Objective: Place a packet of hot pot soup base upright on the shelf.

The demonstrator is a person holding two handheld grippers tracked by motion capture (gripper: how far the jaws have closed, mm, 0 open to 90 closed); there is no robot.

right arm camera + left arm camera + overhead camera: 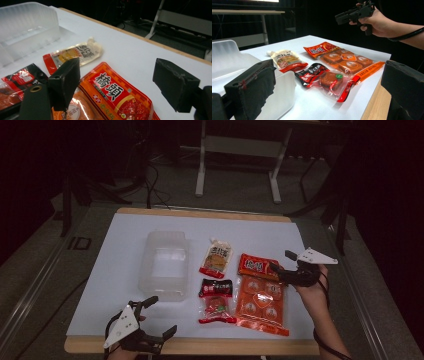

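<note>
The right claw hangs with jaws spread wide and empty over the orange snack packet, which lies flat on the white surface at three o'clock. At seven o'clock the left claw also gapes empty, just beside the clear plastic tub.

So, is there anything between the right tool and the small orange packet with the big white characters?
Nothing visible. The right tool hovers with open jaws just above the small orange packet, which lies flat on the white table, its near end overlapping the larger orange pack. The cream pouch lies apart to the side.
</note>
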